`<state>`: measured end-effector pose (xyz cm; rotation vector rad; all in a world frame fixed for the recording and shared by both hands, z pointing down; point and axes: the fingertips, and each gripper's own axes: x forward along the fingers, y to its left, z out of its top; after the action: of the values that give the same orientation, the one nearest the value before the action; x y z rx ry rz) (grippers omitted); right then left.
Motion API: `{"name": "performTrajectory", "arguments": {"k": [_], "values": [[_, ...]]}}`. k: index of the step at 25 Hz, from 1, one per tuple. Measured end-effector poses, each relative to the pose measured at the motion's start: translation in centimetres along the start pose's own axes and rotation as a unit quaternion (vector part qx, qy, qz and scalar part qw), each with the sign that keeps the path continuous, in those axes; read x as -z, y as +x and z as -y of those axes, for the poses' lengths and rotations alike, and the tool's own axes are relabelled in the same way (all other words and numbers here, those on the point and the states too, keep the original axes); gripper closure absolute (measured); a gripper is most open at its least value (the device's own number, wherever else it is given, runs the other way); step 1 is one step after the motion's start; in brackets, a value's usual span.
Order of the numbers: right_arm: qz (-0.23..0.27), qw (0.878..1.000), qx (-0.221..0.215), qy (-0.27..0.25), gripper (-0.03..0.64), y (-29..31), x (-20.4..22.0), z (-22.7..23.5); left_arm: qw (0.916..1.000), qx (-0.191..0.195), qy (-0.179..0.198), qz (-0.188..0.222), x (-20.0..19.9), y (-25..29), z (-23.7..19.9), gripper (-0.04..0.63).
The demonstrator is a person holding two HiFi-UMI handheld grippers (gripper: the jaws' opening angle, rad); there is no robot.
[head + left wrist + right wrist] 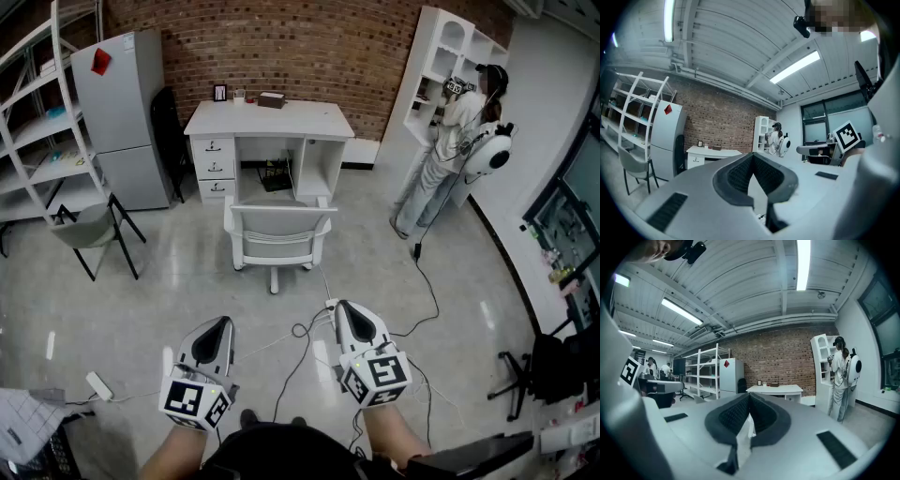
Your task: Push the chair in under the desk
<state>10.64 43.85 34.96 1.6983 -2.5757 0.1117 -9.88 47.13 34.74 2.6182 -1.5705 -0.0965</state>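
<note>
Grey chair (277, 234) on the floor just near of the white bench (272, 120), backrest facing near, seat not yet under the knee opening. Left gripper (222, 324) and right gripper (344, 308) low at the near edge, both closed and empty, well apart from the chair. Probably light, with a rigid shell, liable to swivel on its single post. Best pushed at both ends of the backrest's top rail. Loose cable (302, 349) across the floor between.

no legible words, brands or numbers. signs only: square-pattern marker (195, 401) on the cube of the left gripper (222, 326), a second on the right gripper (345, 309); red diamond label (100, 61), print unreadable, on the fridge (122, 122) left of the desk (269, 120).
</note>
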Motion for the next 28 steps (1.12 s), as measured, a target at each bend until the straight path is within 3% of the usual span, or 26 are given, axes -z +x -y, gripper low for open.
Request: {"name": "performTrajectory", "arguments": {"k": [20, 25, 28], "values": [[0.008, 1.0, 0.014, 0.016, 0.611, 0.9, -0.8, -0.7, 0.9998, 0.016, -0.004, -0.01, 0.0, 0.6, -0.8, 0.588], [0.017, 1.0, 0.019, 0.01, 0.611, 2.2, -1.9, -1.6, 0.9996, 0.023, 0.012, -0.014, -0.3, 1.7, -1.4, 0.588], [0.022, 0.999, 0.03, 0.013, 0.611, 2.9, -2.5, -2.1, 0.9996, 0.028, 0.0, -0.007, -0.8, 2.0, -2.5, 0.588]]}}
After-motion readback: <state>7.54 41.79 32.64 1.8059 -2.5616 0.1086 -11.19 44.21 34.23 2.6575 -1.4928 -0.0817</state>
